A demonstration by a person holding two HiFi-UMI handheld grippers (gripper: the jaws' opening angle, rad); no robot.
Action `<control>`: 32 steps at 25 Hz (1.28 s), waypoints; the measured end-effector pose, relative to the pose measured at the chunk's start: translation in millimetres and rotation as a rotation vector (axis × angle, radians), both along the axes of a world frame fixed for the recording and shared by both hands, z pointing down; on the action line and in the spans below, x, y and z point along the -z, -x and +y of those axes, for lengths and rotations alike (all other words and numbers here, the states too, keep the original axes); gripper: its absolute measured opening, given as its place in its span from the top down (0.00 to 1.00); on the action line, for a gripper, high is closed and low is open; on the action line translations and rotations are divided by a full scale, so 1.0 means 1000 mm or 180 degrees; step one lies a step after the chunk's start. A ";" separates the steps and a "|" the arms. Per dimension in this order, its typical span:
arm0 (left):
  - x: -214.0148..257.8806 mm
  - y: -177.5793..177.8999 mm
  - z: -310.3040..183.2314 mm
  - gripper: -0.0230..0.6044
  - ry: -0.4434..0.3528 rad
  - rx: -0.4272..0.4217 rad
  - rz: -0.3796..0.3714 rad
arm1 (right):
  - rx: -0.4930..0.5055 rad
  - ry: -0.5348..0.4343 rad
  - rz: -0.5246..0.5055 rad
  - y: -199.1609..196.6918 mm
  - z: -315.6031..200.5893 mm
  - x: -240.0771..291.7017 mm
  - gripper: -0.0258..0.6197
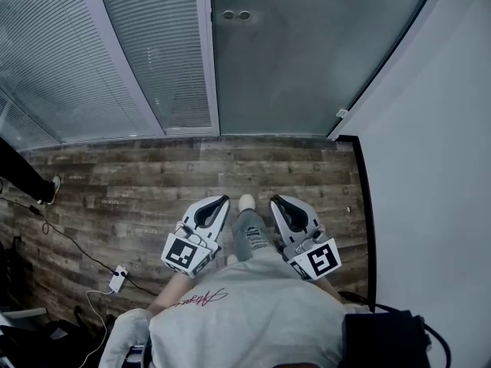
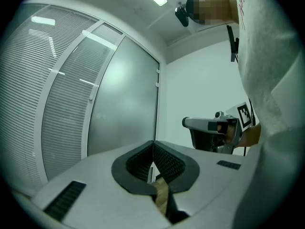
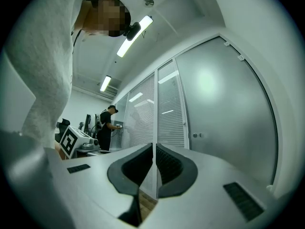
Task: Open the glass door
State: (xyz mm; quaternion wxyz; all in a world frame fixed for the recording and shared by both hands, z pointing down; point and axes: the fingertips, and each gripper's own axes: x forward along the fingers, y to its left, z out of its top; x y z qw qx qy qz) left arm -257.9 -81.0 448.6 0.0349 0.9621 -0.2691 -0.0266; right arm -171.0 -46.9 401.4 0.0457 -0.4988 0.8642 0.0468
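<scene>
Glass door [image 1: 307, 52]: frosted, closed, straight ahead of you across the wood floor [image 1: 153, 175]. White wall [image 1: 430, 167] on its right, blind-covered panels [image 1: 161, 52] on its left.
Door fitting [image 1: 236, 14]: two small round pieces near the door's left edge, well apart from both your tools.
Left gripper [image 1: 222, 200]: your jaws meet tip to tip with nothing between them. It is at your waist, aimed at the door, well short of it.
Right gripper [image 1: 276, 199]: jaws pressed almost together, only a thin slit, nothing in it. It is beside your left one.
Your leg [image 1: 249, 232]: between the two grippers.
Other person [image 3: 106, 125]: standing by the far panels.
Power strip [image 1: 117, 280]: on the floor to your left.
</scene>
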 end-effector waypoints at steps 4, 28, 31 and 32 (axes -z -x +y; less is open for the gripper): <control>0.004 0.004 -0.018 0.94 -0.0024 0.0086 -0.0025 | 0.0048 -0.0047 0.0069 0.002 -0.023 -0.001 0.91; 0.031 -0.037 -0.334 0.94 -0.0130 0.0569 0.0033 | 0.0330 -0.0199 0.0066 -0.045 -0.345 0.036 0.91; 0.037 -0.043 -0.373 0.94 -0.0171 0.0620 0.0021 | 0.0333 -0.0135 0.0045 -0.058 -0.383 0.037 0.91; 0.040 -0.045 -0.384 0.94 -0.0185 0.0639 0.0023 | 0.0333 -0.0138 0.0036 -0.061 -0.393 0.038 0.91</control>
